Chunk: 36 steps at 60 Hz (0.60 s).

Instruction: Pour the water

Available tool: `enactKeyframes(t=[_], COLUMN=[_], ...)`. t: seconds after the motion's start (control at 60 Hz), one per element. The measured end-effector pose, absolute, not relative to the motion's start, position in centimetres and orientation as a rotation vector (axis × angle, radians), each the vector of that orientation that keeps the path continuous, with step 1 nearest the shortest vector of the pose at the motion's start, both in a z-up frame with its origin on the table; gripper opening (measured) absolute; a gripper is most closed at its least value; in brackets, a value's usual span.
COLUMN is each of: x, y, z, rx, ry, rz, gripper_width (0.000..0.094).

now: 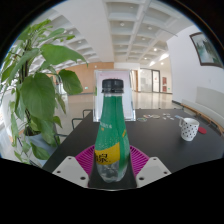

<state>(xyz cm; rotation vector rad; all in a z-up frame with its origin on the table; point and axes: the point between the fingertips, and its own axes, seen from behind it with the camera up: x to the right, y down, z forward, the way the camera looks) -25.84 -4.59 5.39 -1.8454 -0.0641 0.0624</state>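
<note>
A green plastic bottle (112,130) with a black cap and a yellow label stands upright between my two fingers, its base down at the pink pads (85,158). Both pads press against its sides, so my gripper (111,166) is shut on the bottle. The bottle is held above a black table (165,140). A white cup with dark dots (189,129) stands on the table, to the right of and beyond the fingers.
A large green leafy plant (38,90) stands close at the left. A small red thing (130,116) lies on the table behind the bottle. Beyond the table is an open hall with a pale floor and a bench at the right.
</note>
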Motion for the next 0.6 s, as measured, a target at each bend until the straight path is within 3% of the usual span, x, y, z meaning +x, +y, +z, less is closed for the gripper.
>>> enactKeyframes(t=[0.117,0.25,0.417,0.6], x=[-25.8,-26.4,-27.2,-22.9], y=[-4.7,-4.8,-5.0,-3.9], z=[6.0,8.3,17.5,28.2], rx=[-1.826,-1.797,-1.682,-1.465], ry=[-0.061,-0.064,0.050,0.294], rz=[0.073,0.177,0.542,1.195], gripper_width=[0.0400,0.0398,0.0399,0.0398])
